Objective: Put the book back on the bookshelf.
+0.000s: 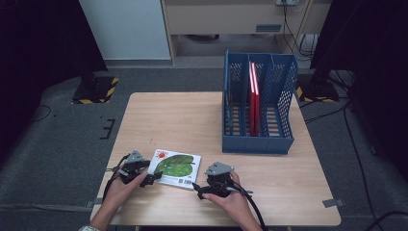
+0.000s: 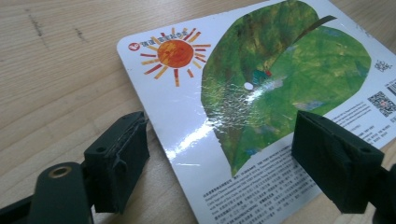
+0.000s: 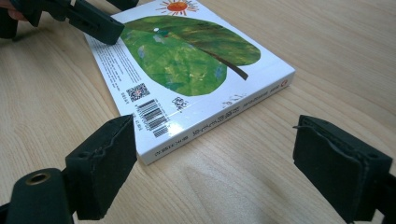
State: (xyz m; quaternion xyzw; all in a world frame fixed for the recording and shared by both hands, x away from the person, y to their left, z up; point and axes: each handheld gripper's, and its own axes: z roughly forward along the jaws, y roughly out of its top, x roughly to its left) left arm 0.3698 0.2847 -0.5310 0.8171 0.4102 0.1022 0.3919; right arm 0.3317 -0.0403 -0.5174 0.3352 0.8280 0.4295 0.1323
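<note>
**Desk:** What is going on at the table?

**Photographer:** A picture book (image 1: 174, 168), back cover up with a green leaf and an orange sun, lies flat near the front edge of the wooden table (image 1: 192, 120). The left gripper (image 1: 153, 179) sits at the book's left end, its jaws apart and straddling the cover's near corner without pressing on it. The right gripper (image 1: 197, 188) waits just beside the spine corner, jaws spread wide with nothing between them.

**Desk:** So which step is this?

**Photographer:** It reads as the approach before a pickup; the book is not yet gripped or lifted. A blue file rack (image 1: 258, 108) stands well apart at the far right, two red books (image 1: 253, 96) upright in its middle slot, which looks the likely destination.

**Desk:** And the next move?

**Photographer:** Probably one gripper must slide a jaw under an edge and close on the cover, since the book lies flush on the wood, while the other steadies it.
</note>
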